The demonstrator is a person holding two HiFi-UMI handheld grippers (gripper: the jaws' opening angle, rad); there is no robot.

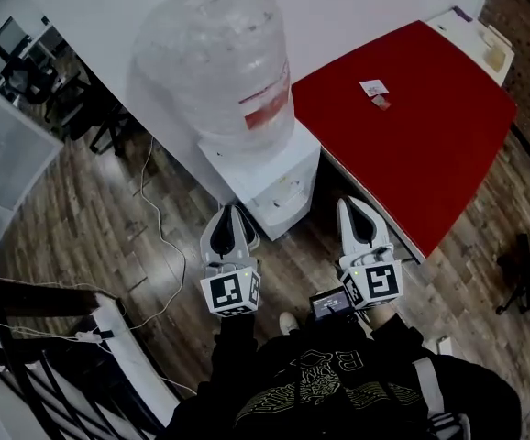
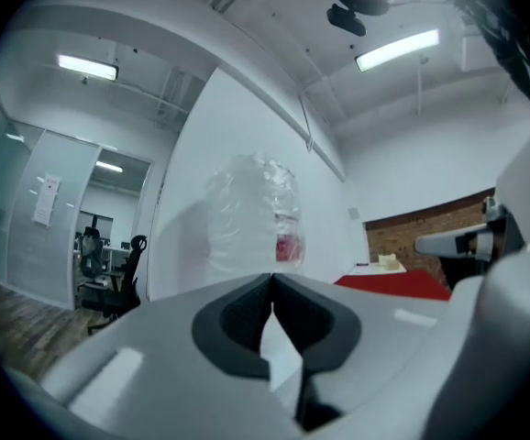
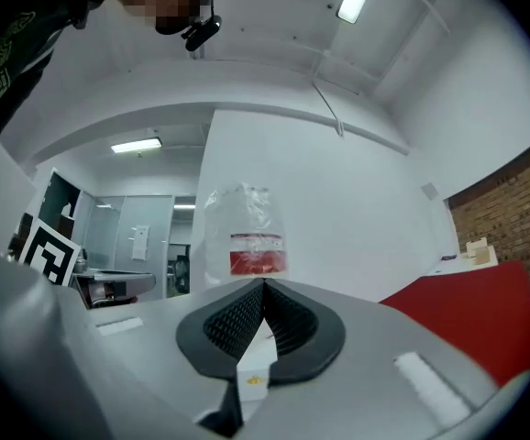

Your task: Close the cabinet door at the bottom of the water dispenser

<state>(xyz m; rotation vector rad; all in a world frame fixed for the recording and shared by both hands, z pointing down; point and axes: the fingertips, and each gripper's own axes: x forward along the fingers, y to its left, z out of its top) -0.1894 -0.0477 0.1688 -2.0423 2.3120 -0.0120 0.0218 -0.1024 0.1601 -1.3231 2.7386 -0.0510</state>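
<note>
1. Right, head view first: the left gripper [image 1: 231, 211] and the right gripper [image 1: 349, 202] sit side by side, a gap between them, both pointing away from the person. The water dispenser [image 1: 279, 181] stands just ahead, between the two sets of tips and nearer the left one. Its big clear bottle [image 1: 215, 58] is beyond the left gripper. From this steep angle I can't make out the cabinet door at its foot. A red table [image 1: 421, 108] spreads ahead of the right gripper and out to its right. A thin cable [image 1: 155, 218] trails over the wooden floor [image 1: 91, 236] out to the left of the left gripper.

2. Over to the left gripper view: the left gripper [image 2: 271, 282] has its jaws pressed together at the tips, with nothing between them. The bottle [image 2: 251, 218] is dead ahead, the red table [image 2: 398, 282] off to the right and an office chair [image 2: 123, 278] far left.

3. And the right gripper view: the right gripper [image 3: 264, 287] is closed tight too, and empty. The bottle [image 3: 247, 236] is straight ahead above the tips and the red table [image 3: 467, 314] low to the right. The left gripper's marker cube [image 3: 49, 255] peeks in at the left.
</note>
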